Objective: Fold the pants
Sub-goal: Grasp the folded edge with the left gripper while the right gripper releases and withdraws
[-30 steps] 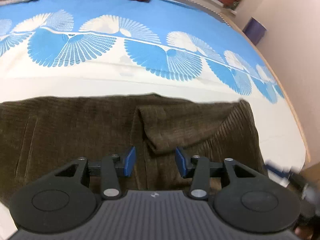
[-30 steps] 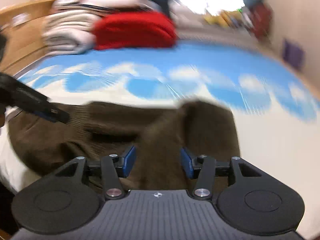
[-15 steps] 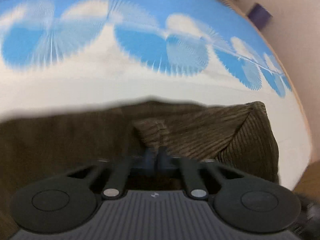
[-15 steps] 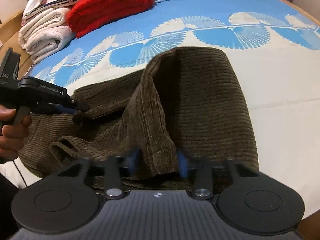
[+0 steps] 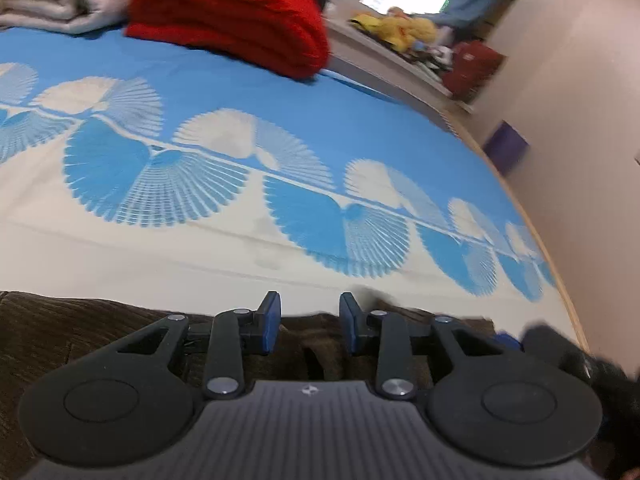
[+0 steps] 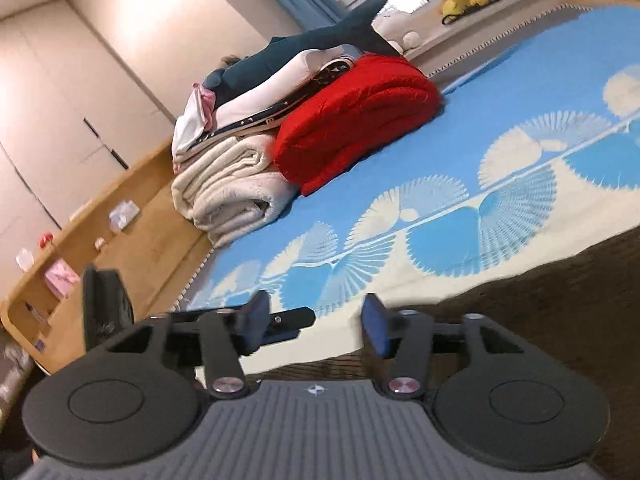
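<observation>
1. Brown corduroy pants (image 5: 80, 320) are lying on the bed (image 5: 200, 248), well apart from the red blanket (image 5: 228, 12).
2. Left gripper (image 5: 309, 322) is hovering over the pants, jaws apart, empty.
3. Right gripper (image 6: 316, 320) is likewise gaping, holding nothing.

My left gripper (image 5: 310, 322) is matt black plastic with blue rubbery-looking pads and bright metal pivot pins; my right gripper (image 6: 316, 326) is the same. Along the bottom of the left view the pants (image 5: 80, 328) are brown ribbed corduroy — soft, dull. Across the middle, the bedsheet (image 5: 280, 92) is smooth printed cloth. At upper left, the red blanket (image 5: 228, 12) looks fuzzy. At left in the right view, the bed frame (image 6: 132, 240) is smooth pale wood.
</observation>
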{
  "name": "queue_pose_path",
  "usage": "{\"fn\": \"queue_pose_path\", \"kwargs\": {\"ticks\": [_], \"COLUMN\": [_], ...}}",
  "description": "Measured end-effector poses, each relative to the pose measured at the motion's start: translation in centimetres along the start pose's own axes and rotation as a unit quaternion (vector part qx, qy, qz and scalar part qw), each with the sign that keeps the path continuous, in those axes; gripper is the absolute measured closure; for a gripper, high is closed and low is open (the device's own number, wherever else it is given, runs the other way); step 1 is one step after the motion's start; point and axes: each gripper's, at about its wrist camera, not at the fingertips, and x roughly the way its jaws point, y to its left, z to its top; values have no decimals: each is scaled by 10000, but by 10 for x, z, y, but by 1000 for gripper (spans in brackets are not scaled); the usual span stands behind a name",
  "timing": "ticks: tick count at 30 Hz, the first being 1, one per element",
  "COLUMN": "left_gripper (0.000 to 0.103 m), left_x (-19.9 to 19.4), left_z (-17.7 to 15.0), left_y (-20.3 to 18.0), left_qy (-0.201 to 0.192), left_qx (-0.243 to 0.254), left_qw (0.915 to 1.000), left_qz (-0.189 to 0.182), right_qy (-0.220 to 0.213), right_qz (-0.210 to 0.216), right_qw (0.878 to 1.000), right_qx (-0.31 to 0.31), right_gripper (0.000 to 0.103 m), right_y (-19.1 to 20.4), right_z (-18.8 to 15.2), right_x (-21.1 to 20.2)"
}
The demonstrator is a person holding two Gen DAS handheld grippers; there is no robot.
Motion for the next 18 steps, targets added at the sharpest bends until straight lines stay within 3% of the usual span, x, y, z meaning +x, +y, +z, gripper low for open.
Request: {"fn": "queue_pose_path", "kwargs": {"ticks": [3,6,8,13,15,16,18], "left_gripper": [58,37,35,35,36,46,83], "left_x": [1,19,35,72,85,89,87], "left_z": [-11,-21,-27,-33,-35,-36,-35], "left_y": [-7,-14,-15,-17,-19,-20,-29], "left_qy": [241,481,693,994,1047,1061,1004], "left_qx": [299,419,317,50,175,248,618], "left_qw": [9992,9979,9970,9948,9935,9929,9924], "left_qz": [-83,103,117,229,420,470,351], "right_qy": [-218,-223,-205,40,158,216,320], "right_qz": [-310,-1258,-1864,-2823,-3129,-3246,-3391], "right_qw": [9992,9918,9820,9577,9485,9449,9402], "right_qx": [125,-72,-241,-551,-470,-359,-101], "right_gripper": [45,45,45,43,37,36,36], "right_y": [-6,-18,-25,-54,-67,-75,-89], "right_z": [-8,-18,-24,-37,-43,-46,-53], "right_x": [-14,-32,-45,-80,-94,-101,-113]}}
